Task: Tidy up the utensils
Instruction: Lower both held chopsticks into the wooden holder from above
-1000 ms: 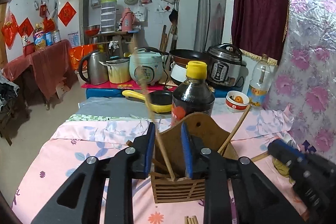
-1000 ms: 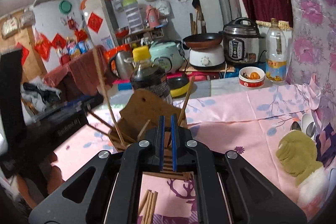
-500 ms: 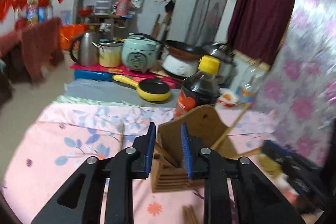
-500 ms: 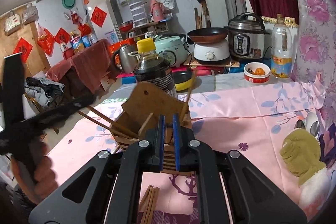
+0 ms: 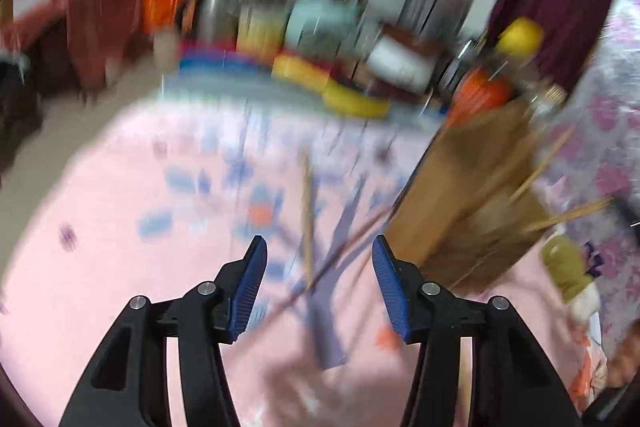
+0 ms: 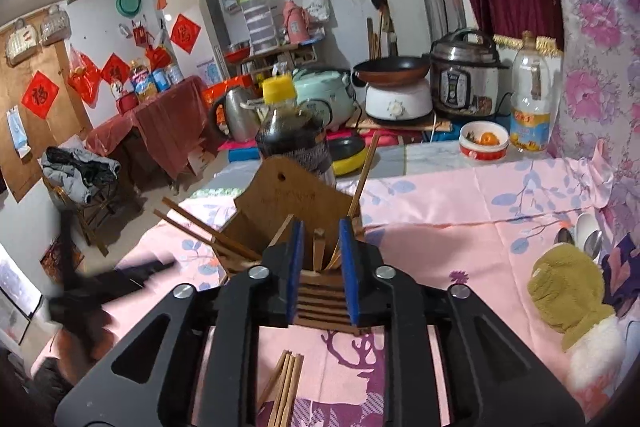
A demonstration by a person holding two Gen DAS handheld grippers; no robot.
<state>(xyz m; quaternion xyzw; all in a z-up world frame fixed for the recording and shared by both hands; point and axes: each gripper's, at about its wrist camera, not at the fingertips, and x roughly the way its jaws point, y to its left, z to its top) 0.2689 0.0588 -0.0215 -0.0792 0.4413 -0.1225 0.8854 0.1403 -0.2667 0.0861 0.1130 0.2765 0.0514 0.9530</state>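
Loose chopsticks point(image 5: 307, 219) between open left tool point(image 5: 318, 281), holder point(image 5: 472, 203) right

Wooden holder point(image 6: 296, 203) is my landmark: the dark sauce bottle point(image 6: 294, 131) stands touching or just behind it, and chopsticks point(image 6: 200, 231) splay out of its left side and one off its right rear corner, blocking those flanks. Left of the holder, bare pink cloth point(image 5: 120, 247) lies under my left claw point(image 5: 318, 265), crossed only by two loose sticks point(image 5: 308, 223). Right of it the cloth is free up to the green plush toy point(image 6: 568, 291); a chopstick bundle point(image 6: 286, 383) lies in front.
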